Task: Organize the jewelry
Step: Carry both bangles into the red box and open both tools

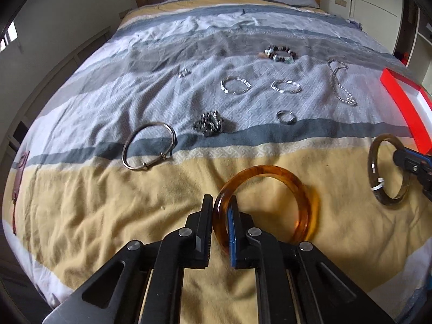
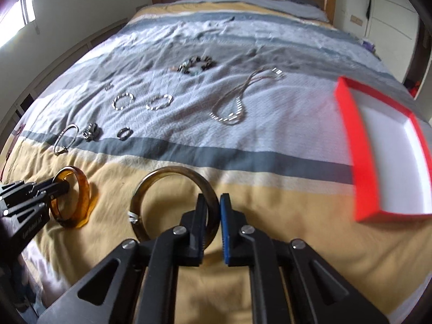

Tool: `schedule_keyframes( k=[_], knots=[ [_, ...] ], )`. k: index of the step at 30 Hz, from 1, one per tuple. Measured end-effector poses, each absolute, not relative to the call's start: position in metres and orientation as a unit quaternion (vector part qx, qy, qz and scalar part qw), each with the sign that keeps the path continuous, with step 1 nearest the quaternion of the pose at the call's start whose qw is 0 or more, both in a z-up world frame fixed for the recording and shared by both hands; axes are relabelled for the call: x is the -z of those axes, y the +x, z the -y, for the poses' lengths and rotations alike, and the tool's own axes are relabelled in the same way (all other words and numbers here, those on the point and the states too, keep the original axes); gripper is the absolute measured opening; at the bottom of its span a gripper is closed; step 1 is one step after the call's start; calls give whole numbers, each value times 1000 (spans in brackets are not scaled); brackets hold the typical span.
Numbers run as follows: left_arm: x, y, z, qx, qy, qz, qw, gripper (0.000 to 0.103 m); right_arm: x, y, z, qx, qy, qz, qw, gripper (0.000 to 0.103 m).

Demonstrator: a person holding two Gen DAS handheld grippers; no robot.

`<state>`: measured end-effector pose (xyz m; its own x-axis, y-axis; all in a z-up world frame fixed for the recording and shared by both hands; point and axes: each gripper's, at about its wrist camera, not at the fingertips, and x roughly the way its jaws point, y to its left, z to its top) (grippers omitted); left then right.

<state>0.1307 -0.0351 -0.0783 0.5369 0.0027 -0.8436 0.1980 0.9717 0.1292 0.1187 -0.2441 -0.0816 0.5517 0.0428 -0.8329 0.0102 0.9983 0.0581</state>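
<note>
Amber bangle (image 1: 266, 202) sits on yellow band of bedspread (image 1: 108, 216), near edge; left gripper (image 1: 220, 210) pinches its rim, one finger inside the ring, so it can't roll. Grey-brown bangle (image 2: 172, 202) lies just beside it; right gripper (image 2: 213, 208) clamps its rim likewise. Red tray (image 2: 361, 162), white-lined, sits to the right w/ open side up, probably the drop point. Remaining bracelets and necklace (image 2: 232, 105) lie spread apart farther up, for single picks.
</note>
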Motion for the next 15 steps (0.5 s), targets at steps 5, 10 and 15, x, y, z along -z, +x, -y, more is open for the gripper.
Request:
schedule_keyframes(
  k=[5,10,15],
  knots=[
    [49,120,62,80,116,-453,880,10,50,91,277,17,44,-440,897,9],
    [21,120,112,132,114,-435,883,10,21,74,327,52,54,-406,911,9],
    [-1,136,191,210,95,-428,874,10,6,70,398,102,61,-388,914,9]
  ],
)
